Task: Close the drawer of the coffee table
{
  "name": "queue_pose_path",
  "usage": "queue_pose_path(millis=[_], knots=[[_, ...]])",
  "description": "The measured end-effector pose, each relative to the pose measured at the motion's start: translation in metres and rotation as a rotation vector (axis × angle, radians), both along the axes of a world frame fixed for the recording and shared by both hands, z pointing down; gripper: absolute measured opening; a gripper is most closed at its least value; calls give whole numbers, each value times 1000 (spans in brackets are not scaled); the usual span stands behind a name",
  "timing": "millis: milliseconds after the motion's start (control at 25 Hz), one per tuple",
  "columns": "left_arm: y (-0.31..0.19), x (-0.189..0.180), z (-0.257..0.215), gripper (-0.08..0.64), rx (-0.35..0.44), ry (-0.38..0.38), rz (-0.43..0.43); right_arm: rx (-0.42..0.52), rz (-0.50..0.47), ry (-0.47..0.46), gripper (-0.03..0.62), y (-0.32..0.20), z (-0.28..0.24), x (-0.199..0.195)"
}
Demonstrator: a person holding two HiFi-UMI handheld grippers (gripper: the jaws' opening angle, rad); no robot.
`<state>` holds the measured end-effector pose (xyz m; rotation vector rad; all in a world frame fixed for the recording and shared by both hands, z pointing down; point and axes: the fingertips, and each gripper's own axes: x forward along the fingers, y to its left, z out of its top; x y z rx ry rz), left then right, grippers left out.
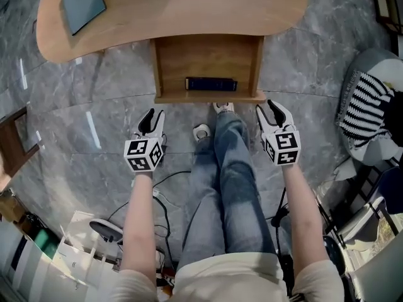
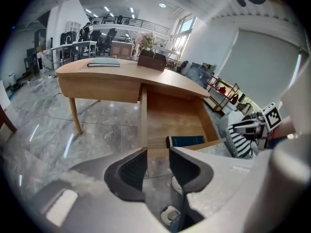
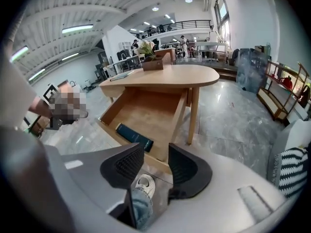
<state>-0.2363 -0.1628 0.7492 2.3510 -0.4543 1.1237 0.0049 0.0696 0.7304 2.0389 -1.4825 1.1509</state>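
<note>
The wooden coffee table [image 1: 189,5] stands ahead with its drawer [image 1: 208,58] pulled out toward me. A dark blue book [image 1: 210,83] lies inside, against the drawer's front wall. My left gripper [image 1: 151,119] hovers just short of the drawer's front left corner, open and with nothing between its fingers. My right gripper [image 1: 272,112] hovers near the front right corner, also open and empty. In the left gripper view the gripper [image 2: 156,154] faces the drawer [image 2: 175,115] and the book [image 2: 187,141]. In the right gripper view the gripper [image 3: 155,152] faces the same drawer [image 3: 146,113] and book [image 3: 135,136].
My legs in jeans [image 1: 230,181] stretch between the grippers, shoes under the drawer front. A grey-blue book [image 1: 82,3] lies on the tabletop. A striped cushion [image 1: 365,106] sits at the right and a brown frame [image 1: 16,140] at the left. Cables [image 1: 167,187] trail on the floor.
</note>
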Motion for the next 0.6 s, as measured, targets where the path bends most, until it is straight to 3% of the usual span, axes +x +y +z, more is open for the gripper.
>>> queue_pose_path(millis=[400,600], knots=[[0,5,53,301,51,-95,179,-139,-81,44,267,17,63,-3],[-1,12,76,346,81,-135,246,-210,-125,50,292,19,93,-1]])
